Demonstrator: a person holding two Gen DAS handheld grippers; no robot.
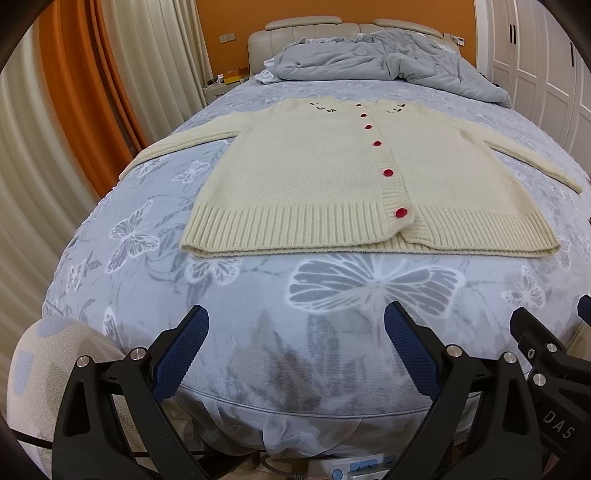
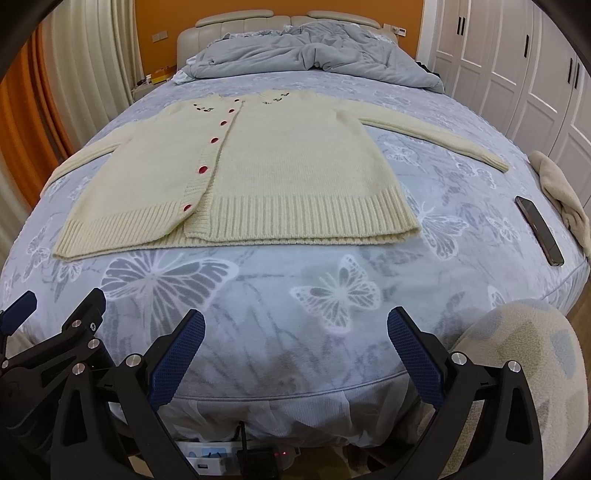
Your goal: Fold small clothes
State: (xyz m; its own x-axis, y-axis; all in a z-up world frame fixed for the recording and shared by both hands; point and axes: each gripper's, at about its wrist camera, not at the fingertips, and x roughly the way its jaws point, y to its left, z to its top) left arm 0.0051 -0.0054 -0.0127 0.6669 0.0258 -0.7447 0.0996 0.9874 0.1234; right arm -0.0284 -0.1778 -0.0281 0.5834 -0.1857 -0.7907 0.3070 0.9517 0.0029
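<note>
While both grippers hang off the bed's (image 1: 155, 266) near edge, left gripper (image 1: 295, 350) and right gripper (image 2: 295, 350) gape wide, holding nothing. Mid-bed lies a cream cardigan (image 1: 314, 177), flat, buttoned, sleeves spread. A grey quilt (image 1: 388, 55) is heaped by the headboard (image 2: 258, 22); a phone (image 2: 539, 229) rests near the bed's right edge.

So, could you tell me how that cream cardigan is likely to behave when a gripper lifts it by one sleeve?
The cream cardigan looks like thick soft knit lying flat, so it would probably droop rather than hold shape. Its buttons appear fastened, so both fronts should likely move together. The fuzzy yarn probably grips the bedspread somewhat, dragging rather than sliding.
</note>
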